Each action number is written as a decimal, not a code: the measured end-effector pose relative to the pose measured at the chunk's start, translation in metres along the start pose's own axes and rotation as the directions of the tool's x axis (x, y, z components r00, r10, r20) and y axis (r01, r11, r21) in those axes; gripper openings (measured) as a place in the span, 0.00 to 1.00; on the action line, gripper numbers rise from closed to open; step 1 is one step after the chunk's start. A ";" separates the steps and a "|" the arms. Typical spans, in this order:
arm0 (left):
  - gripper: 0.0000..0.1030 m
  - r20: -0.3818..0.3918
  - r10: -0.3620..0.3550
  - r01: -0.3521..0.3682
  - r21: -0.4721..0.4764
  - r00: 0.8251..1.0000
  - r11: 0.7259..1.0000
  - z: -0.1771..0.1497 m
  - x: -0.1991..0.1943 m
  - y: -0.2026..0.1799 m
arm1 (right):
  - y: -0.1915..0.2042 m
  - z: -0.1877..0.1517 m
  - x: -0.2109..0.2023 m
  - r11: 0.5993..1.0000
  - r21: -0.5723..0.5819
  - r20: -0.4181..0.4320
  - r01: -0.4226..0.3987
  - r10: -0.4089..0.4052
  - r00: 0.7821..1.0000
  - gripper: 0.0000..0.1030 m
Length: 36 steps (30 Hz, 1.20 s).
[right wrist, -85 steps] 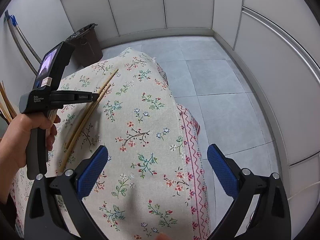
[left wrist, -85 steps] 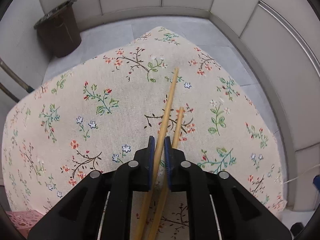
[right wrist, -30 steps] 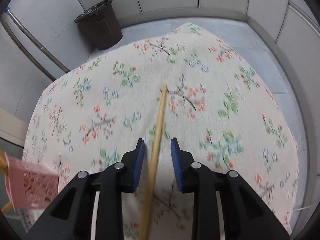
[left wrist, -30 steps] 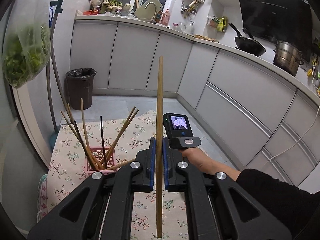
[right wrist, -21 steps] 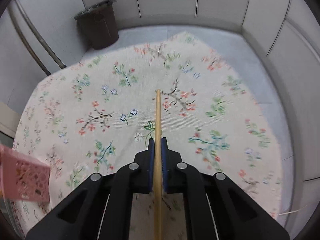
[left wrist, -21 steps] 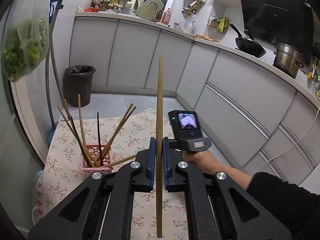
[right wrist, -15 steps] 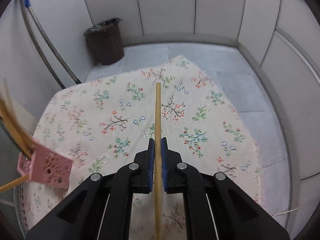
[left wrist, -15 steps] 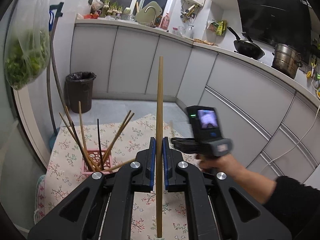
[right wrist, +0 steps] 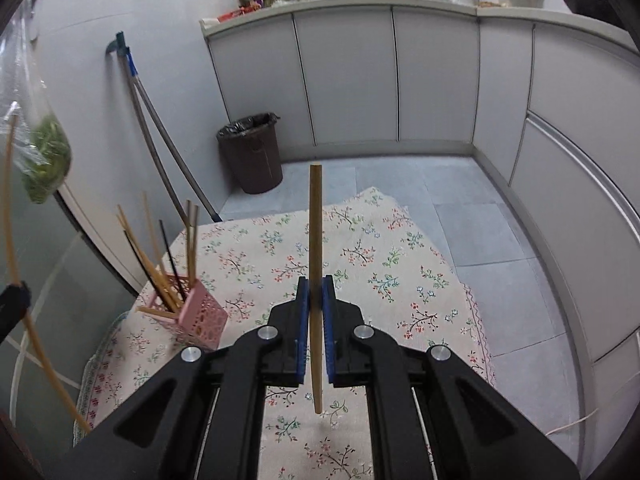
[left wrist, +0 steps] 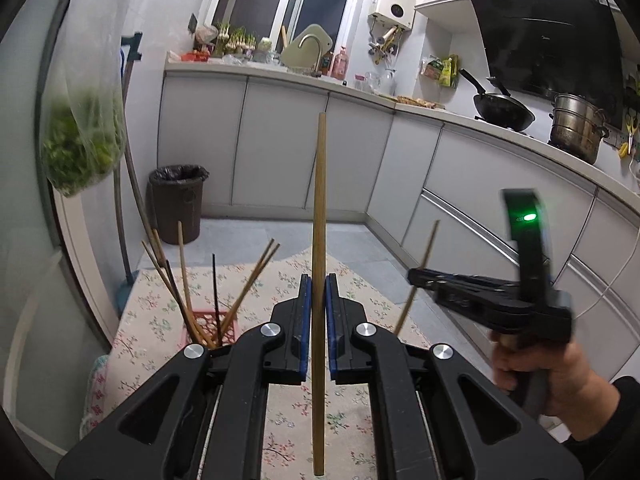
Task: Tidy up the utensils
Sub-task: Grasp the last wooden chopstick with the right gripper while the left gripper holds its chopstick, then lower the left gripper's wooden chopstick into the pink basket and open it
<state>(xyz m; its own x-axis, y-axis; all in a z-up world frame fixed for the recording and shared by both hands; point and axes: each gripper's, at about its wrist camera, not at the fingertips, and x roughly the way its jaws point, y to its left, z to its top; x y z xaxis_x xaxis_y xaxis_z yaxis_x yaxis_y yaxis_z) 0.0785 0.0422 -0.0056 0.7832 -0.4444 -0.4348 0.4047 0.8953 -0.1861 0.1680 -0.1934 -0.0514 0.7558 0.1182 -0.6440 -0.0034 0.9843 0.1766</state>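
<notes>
My left gripper (left wrist: 316, 280) is shut on a wooden chopstick (left wrist: 320, 208) that stands upright between its blue pads. My right gripper (right wrist: 316, 280) is shut on a second wooden chopstick (right wrist: 315, 232), also upright, held above the floral tablecloth (right wrist: 380, 264). In the left wrist view the right gripper (left wrist: 414, 278) shows at the right with its chopstick (left wrist: 420, 272) slanting up, a hand (left wrist: 560, 376) on its handle. A pink perforated holder (right wrist: 200, 312) with several chopsticks stands at the table's left; its rim (left wrist: 200, 316) peeks out behind my left gripper. The left-held chopstick (right wrist: 8, 216) curves along the right wrist view's left edge.
A dark bin (right wrist: 252, 152) stands on the tiled floor beyond the table. A mop handle (right wrist: 160, 136) leans on the wall. A bag of greens (left wrist: 84, 136) hangs at the left. Grey cabinets (left wrist: 460, 184) curve round the back and right, with a wok (left wrist: 504, 112) and pot (left wrist: 576, 128) on the counter.
My right gripper closed on the chopstick lying on the cloth and lifted it high, tilting up so the holder and cabinets came into view. My left gripper stayed shut on its chopstick, shifting slightly.
</notes>
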 end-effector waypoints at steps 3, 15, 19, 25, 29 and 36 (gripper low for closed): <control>0.06 0.024 0.024 -0.024 0.018 0.999 1.000 0.004 -0.005 0.001 | 0.002 0.001 -0.016 1.000 -0.009 0.038 -0.023 0.024 0.999 0.06; 0.06 0.211 0.153 -0.156 -0.004 0.965 0.988 0.015 -0.025 0.035 | 0.014 0.017 -0.054 0.988 -0.021 0.146 -0.150 0.152 0.978 0.06; 0.06 0.283 0.177 -0.173 -0.038 0.943 0.984 0.019 -0.024 0.055 | 0.021 0.017 -0.056 0.985 -0.019 0.153 -0.171 0.172 0.973 0.06; 0.06 0.306 0.207 -0.196 -0.067 0.929 0.978 0.011 0.009 0.076 | 0.027 0.013 -0.043 0.983 -0.019 0.135 -0.185 0.186 0.973 0.06; 0.06 0.302 0.211 -0.212 -0.028 0.930 0.977 0.005 0.037 0.074 | 0.025 0.010 -0.034 0.983 -0.017 0.123 -0.182 0.182 0.975 0.06; 0.06 0.262 0.251 -0.254 -0.021 0.932 0.967 -0.004 0.089 0.085 | 0.020 0.010 -0.018 0.984 -0.004 0.099 -0.179 0.179 0.979 0.06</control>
<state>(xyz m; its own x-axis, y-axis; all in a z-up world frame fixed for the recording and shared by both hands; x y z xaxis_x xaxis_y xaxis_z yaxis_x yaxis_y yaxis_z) 0.1809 0.0784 -0.0640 0.9551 -0.1977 -0.2206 0.1824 0.9793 -0.0879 0.1609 -0.1767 -0.0291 0.8039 0.2787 -0.5255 -0.1414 0.9477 0.2862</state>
